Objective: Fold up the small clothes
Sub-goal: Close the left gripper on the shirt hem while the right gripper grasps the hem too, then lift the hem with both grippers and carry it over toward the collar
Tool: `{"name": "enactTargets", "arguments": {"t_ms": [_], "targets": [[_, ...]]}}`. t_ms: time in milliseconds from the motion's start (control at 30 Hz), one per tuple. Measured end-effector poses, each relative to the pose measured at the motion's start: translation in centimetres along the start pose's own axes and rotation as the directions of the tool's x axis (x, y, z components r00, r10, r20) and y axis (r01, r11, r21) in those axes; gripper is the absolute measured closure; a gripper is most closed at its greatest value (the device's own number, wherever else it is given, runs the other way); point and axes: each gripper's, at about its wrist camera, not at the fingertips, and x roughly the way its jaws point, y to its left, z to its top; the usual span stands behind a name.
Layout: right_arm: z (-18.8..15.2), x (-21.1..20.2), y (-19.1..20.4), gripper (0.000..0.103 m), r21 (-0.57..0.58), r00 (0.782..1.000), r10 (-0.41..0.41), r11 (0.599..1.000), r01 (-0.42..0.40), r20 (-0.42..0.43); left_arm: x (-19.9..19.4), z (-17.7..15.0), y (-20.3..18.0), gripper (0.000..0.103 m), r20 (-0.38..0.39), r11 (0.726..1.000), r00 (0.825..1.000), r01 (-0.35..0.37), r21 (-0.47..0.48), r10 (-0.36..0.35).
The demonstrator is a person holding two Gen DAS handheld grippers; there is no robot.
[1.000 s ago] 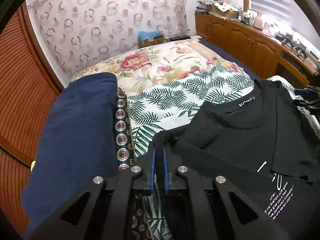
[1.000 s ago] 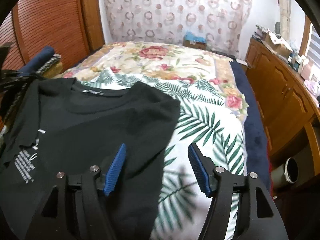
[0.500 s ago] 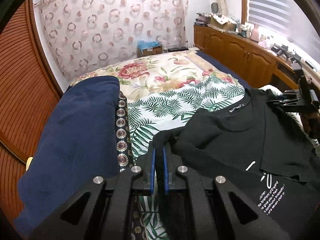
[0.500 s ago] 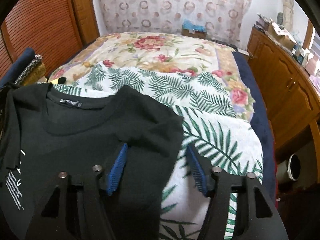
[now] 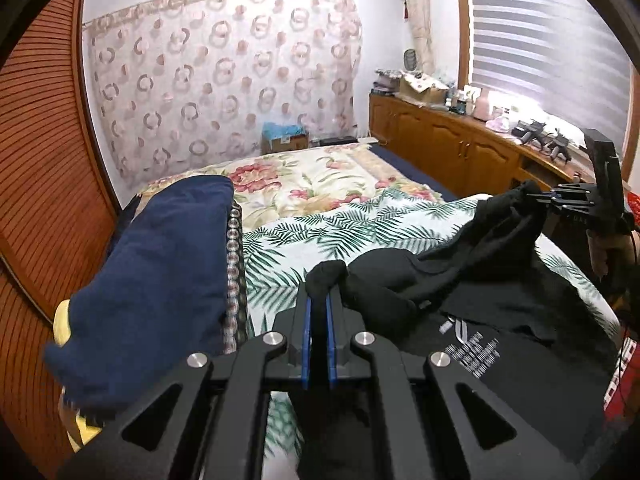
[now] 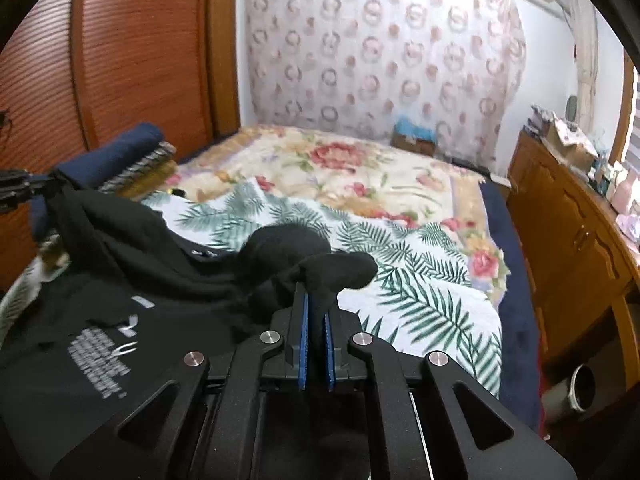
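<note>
A black T-shirt (image 5: 500,304) with small white print hangs lifted over the palm-leaf bedspread (image 5: 320,228). My left gripper (image 5: 319,300) is shut on a bunch of its black cloth at the left shoulder. My right gripper (image 6: 314,300) is shut on the other shoulder's cloth, which bulges over its blue pads (image 6: 303,344). In the left wrist view the right gripper (image 5: 536,202) shows at far right, holding the shirt's raised corner. The shirt (image 6: 120,300) sags between both grips, with its neckline slack in the middle.
A stack of folded clothes topped by a navy piece (image 5: 152,264) lies on the bed's left side. Beyond the spread lies a floral quilt (image 5: 312,176). Wooden cabinets (image 6: 568,232) run along the right. A wooden louvred door (image 6: 100,60) stands at left. A person's hand (image 5: 612,248) holds the right gripper.
My right gripper closed on the shirt's right shoulder. Both grippers rose and lifted the shirt's top edge off the bed, so the cloth now sags between them.
</note>
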Motion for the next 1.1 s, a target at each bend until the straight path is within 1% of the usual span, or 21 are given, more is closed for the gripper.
{"name": "enactTargets", "arguments": {"t_ms": [133,200,300,400,533,700,833,933,1033,1100], "targets": [[-1.3,-3.6,1.3,0.099,-0.013,1.000,-0.003,1.000,0.003,0.028,-3.3,-2.1,-0.6,0.098,0.045,1.000,0.999,-0.007,-0.008,0.008],[-2.4,-5.5,2.2,0.099,-0.029,0.999,-0.013,0.999,0.014,0.043,-4.9,-3.9,-1.1,0.098,0.065,1.000,0.998,0.002,-0.026,0.000],[-3.8,-7.3,3.0,0.099,-0.030,0.998,0.009,1.000,-0.007,0.063,-6.2,-6.4,-1.6,0.098,0.071,0.998,0.997,0.022,-0.059,-0.018],[-5.6,-8.7,3.9,0.099,-0.016,0.997,0.037,0.999,-0.036,0.065,-6.9,-8.1,-2.0,0.098,0.061,0.997,0.998,0.020,-0.077,-0.015],[-7.5,-9.8,5.2,0.099,0.001,0.997,0.064,0.998,-0.064,0.053,-7.3,-9.2,-2.5,0.098,0.053,0.997,0.998,0.020,-0.074,-0.016],[-9.6,-11.1,5.7,0.099,-0.005,0.998,0.057,0.998,-0.057,0.026,-9.0,-10.8,-3.0,0.098,0.061,0.996,0.998,0.033,-0.085,-0.028],[-10.2,-12.3,5.3,0.099,0.017,0.998,0.061,0.998,-0.062,0.029,-10.7,-11.7,-2.6,0.098,0.075,0.993,0.996,0.047,-0.112,-0.039],[-10.6,-13.6,5.6,0.099,0.018,0.998,0.058,0.998,-0.059,0.032,-11.6,-12.1,-2.5,0.098,0.068,0.992,0.997,0.053,-0.116,-0.045],[-10.9,-14.8,5.8,0.099,0.003,0.998,0.059,0.998,-0.059,0.024,-12.3,-12.4,-2.8,0.098,0.059,0.991,0.997,0.057,-0.118,-0.050],[-11.1,-15.7,6.0,0.099,-0.014,0.998,0.062,0.998,-0.062,0.003,-12.8,-12.5,-3.1,0.098,0.050,0.991,0.997,0.056,-0.119,-0.050]]}}
